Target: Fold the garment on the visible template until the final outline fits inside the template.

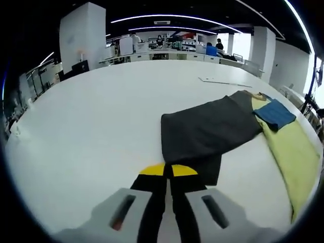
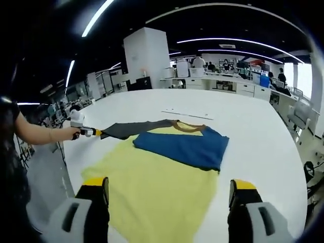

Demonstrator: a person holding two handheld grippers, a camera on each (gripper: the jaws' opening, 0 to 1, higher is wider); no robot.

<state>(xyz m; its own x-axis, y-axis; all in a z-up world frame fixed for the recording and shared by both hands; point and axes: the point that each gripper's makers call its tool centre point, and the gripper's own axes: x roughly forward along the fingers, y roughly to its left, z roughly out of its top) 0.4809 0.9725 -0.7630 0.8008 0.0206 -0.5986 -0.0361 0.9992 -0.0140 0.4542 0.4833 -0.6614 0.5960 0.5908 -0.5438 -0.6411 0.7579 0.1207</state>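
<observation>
On the white counter the garment lies spread flat: yellow body, blue sleeve folded across its far part, dark grey sleeve stretched out to the left. Left gripper has its yellow-tipped jaws pressed together, pinching the end of the grey sleeve; in the right gripper view it sits at the sleeve tip, held by a hand. Right gripper is spread wide above the near yellow edge, holding nothing.

No readable text, labels, brands or numbers anywhere: the distant office signage is too blurred to make out, and the garment and white tabletop carry no legible print.
</observation>
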